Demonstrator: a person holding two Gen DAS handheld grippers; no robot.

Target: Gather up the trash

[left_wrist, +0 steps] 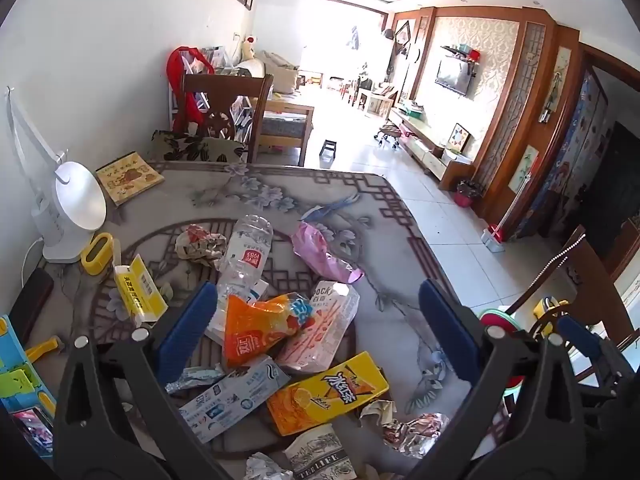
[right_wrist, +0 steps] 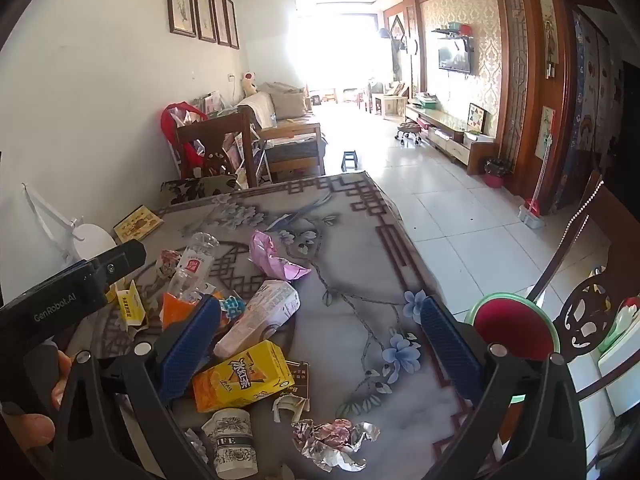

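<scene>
Nearest, both claws hang spread wide and empty above the litter, tipped downward, which reads as a survey pose before a first pick. The left gripper frames the heap's middle: the orange snack bag lies between its pads, untouched. The right gripper straddles bare cloth, with the yellow tea carton just beside its left pad at about 8 o'clock.

Low in the right wrist view, at 6 o'clock, a paper cup lies tipped over and a crumpled foil wrapper sits just beside it. These look the easiest first takes for the right side.

Mid-table: a pink Pocky box lies against the orange bag; a clear plastic bottle lies on its side at 11 o'clock; a pink wrapper lies apart at 12.

Farther: desk lamp and book by the wall, likely not trash. A red bin stands well off on the floor at 2 o'clock, probably the drop point, though I cannot be sure.
</scene>
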